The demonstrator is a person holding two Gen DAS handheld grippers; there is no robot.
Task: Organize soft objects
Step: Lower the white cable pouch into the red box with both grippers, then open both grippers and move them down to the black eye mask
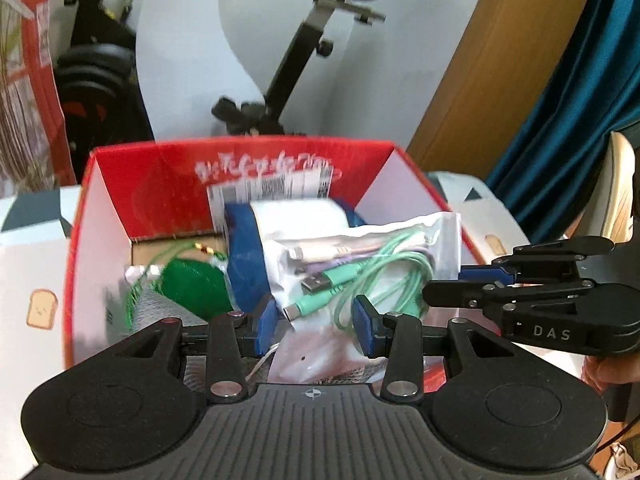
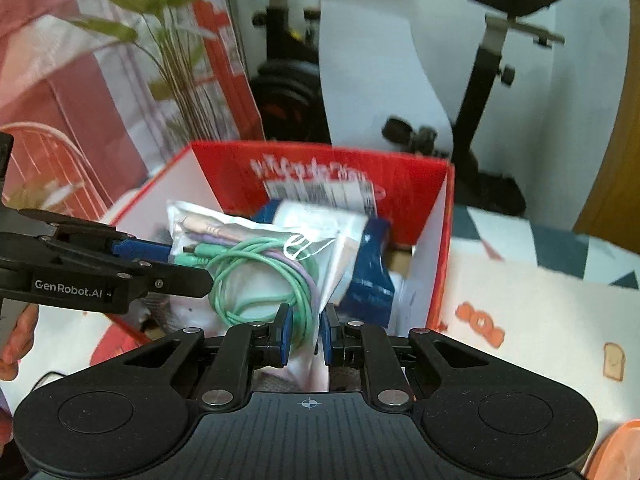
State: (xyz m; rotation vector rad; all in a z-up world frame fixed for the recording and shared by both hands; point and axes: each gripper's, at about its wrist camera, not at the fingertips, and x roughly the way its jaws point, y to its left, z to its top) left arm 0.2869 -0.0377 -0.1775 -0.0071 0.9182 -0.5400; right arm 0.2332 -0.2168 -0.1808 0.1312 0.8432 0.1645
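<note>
A clear plastic bag of coiled green and purple cables (image 1: pixel 360 268) (image 2: pixel 256 264) hangs over an open red cardboard box (image 1: pixel 168 168) (image 2: pixel 436 272). My right gripper (image 2: pixel 306 330) is shut on the bag's lower right edge. My left gripper (image 1: pixel 316 324) is open, its blue pads either side of the bag's lower end, and it reaches in from the left in the right wrist view (image 2: pixel 160 256). In the box lie a blue-and-white package (image 1: pixel 248 264) (image 2: pixel 368 264) and a green pouch (image 1: pixel 192 288).
The box sits on a white cloth with toast prints (image 1: pixel 40 308) (image 2: pixel 560 320). An exercise bike (image 1: pixel 304 60) (image 2: pixel 488 80) stands behind it. A plant (image 2: pixel 172 52) and red packaging (image 2: pixel 52 100) are at the left; a wooden panel (image 1: pixel 500 60) and blue curtain (image 1: pixel 580 100) at the right.
</note>
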